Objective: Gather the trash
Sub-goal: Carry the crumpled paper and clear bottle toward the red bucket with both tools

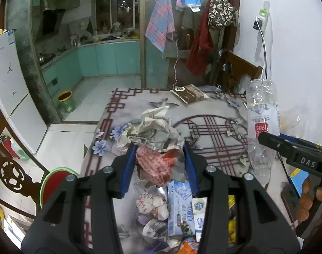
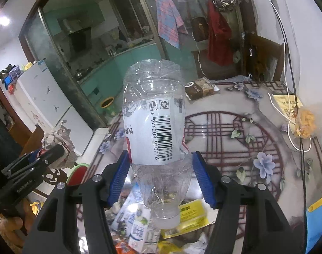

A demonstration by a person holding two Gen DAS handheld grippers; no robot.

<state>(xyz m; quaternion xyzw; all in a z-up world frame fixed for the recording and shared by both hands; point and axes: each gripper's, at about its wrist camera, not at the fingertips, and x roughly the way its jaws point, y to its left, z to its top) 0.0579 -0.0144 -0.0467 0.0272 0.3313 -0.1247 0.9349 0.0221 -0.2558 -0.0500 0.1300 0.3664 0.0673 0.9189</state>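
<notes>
Two pieces of trash are in our grip at once. Our left gripper (image 1: 159, 163) pinches a crumpled paper wad (image 1: 154, 135), grey and red print, between its blue pads at the centre of the left wrist view, apparently lifted above the patterned tablecloth (image 1: 213, 139). Our right gripper (image 2: 161, 175) squeezes an empty plastic water bottle (image 2: 155, 127), held cap down, with the pads pressed into its dented shoulder in the middle of the right wrist view; the same bottle shows at the right edge of the left view. Below both grippers, along the bottom of the frames, lies a heap of discards: a blue-and-white milk carton (image 1: 179, 207), a yellow wrapper (image 2: 191, 213) and more paper balls. We judge the step in hand to be carrying both pieces toward that heap, or toward a bin we cannot see. Next we likely need to hold each over the drop spot and spread the fingers, watching that the light bottle does not bounce off.
</notes>
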